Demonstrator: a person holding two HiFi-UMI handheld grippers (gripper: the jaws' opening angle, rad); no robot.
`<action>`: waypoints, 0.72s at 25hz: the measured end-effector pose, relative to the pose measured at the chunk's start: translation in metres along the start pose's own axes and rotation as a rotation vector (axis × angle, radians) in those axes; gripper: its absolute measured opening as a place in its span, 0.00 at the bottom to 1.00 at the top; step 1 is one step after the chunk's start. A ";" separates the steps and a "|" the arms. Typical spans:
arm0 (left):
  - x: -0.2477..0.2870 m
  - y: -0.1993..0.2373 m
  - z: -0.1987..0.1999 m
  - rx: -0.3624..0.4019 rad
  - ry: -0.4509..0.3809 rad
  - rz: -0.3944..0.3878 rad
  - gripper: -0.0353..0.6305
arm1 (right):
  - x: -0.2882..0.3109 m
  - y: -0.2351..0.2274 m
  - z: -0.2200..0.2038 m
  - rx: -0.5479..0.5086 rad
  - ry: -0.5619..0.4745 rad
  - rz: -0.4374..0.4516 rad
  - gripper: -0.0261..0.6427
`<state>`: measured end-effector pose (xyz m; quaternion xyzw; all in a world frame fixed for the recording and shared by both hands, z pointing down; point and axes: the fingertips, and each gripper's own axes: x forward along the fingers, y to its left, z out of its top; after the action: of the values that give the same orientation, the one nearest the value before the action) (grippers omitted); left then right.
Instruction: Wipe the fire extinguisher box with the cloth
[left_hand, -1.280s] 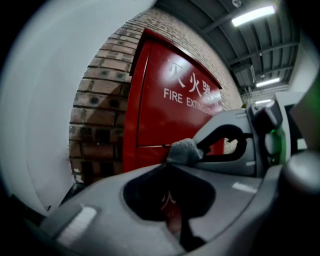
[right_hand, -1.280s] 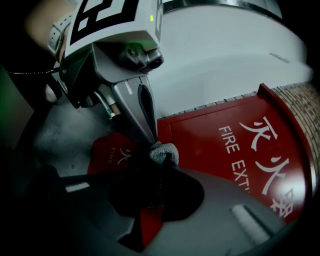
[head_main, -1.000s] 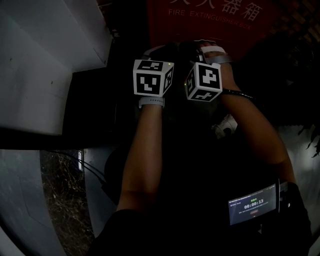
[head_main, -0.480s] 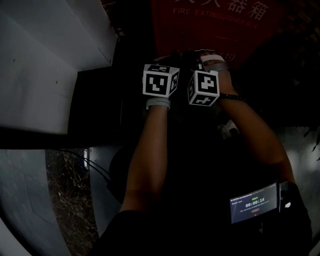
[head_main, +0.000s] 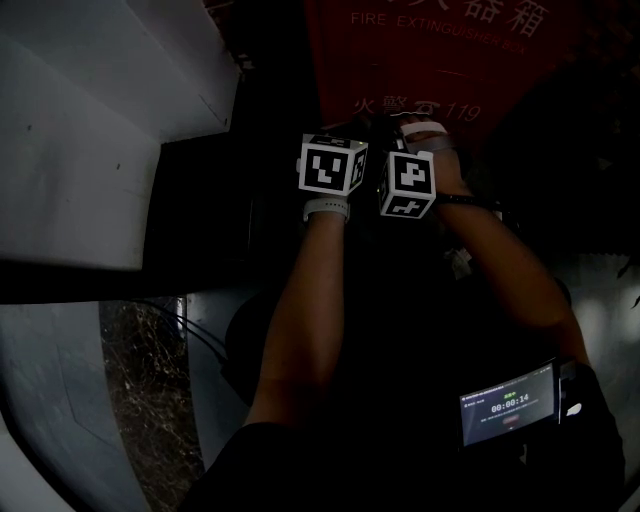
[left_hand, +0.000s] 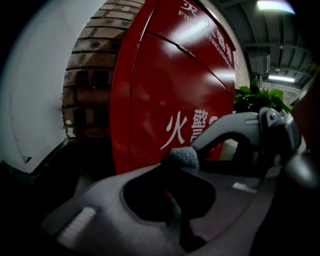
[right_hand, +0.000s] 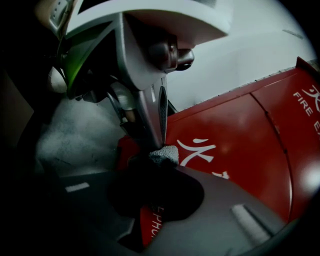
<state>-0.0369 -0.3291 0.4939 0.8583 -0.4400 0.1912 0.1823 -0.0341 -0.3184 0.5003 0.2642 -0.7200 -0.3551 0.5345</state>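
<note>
Since the cloth (left_hand: 182, 157) looks soft, light and limp, a bunched fold is the place to pinch, and the left gripper (left_hand: 173, 166) and right gripper (right_hand: 159, 162) each sit closed on its grey tuft, with the red fire extinguisher box (right_hand: 240, 135) just ahead. Only the gripper views show that tuft; the dim head view hides it

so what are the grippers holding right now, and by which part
Both the left gripper and right gripper pinch a grey fuzzy cloth at their tips; only a small tuft shows, so which part cannot be told.
</note>
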 end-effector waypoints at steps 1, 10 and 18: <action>0.000 0.000 -0.002 0.000 0.009 0.005 0.06 | 0.002 0.003 -0.001 0.002 0.000 0.003 0.09; 0.017 0.003 -0.031 -0.026 0.029 -0.009 0.06 | 0.019 0.030 -0.005 0.028 -0.006 0.023 0.09; 0.035 0.004 -0.059 -0.024 0.099 -0.013 0.06 | 0.034 0.052 -0.011 0.061 -0.026 0.054 0.09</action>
<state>-0.0307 -0.3269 0.5624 0.8483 -0.4272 0.2271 0.2152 -0.0339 -0.3155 0.5631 0.2563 -0.7443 -0.3219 0.5261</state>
